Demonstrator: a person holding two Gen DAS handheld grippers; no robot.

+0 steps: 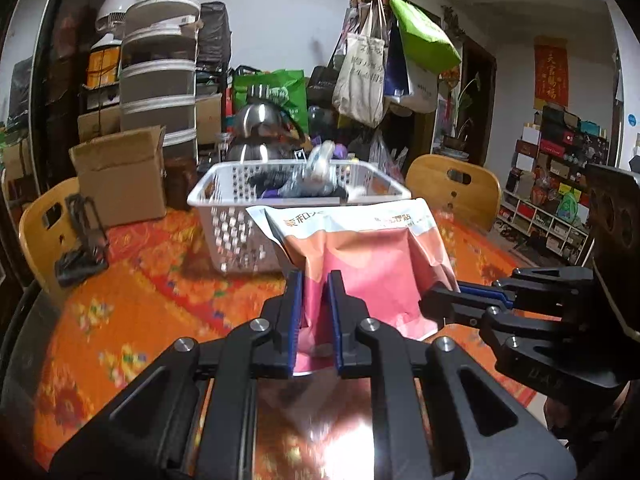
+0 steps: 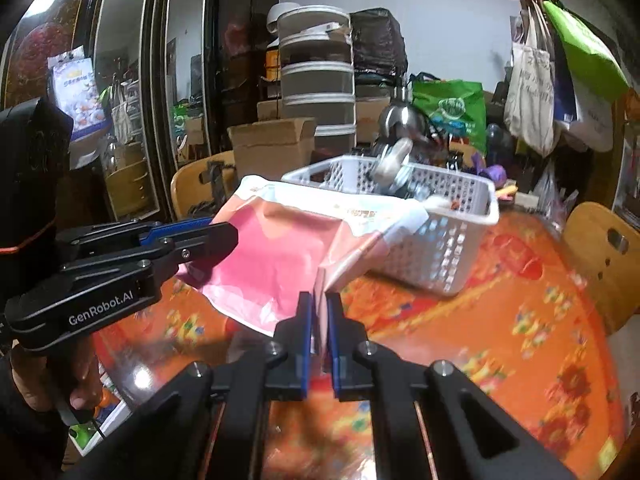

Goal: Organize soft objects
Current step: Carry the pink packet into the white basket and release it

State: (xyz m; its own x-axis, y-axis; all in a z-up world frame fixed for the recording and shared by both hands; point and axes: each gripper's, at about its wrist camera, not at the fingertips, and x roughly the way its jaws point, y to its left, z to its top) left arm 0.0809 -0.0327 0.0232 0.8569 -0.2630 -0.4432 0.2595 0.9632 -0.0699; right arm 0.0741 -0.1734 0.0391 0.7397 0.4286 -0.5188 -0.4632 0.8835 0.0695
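Pink and white, the soft pouch hung above the desk just before the white basket, our left gripper and right gripper each clenched on an edge, probably to drop it in.

Count: 1 pink-and-white pouch, 1 white perforated basket, 2 grippers – left, right. 2 wooden chairs, near left and far right. 1 cardboard box, 1 steel kettle.
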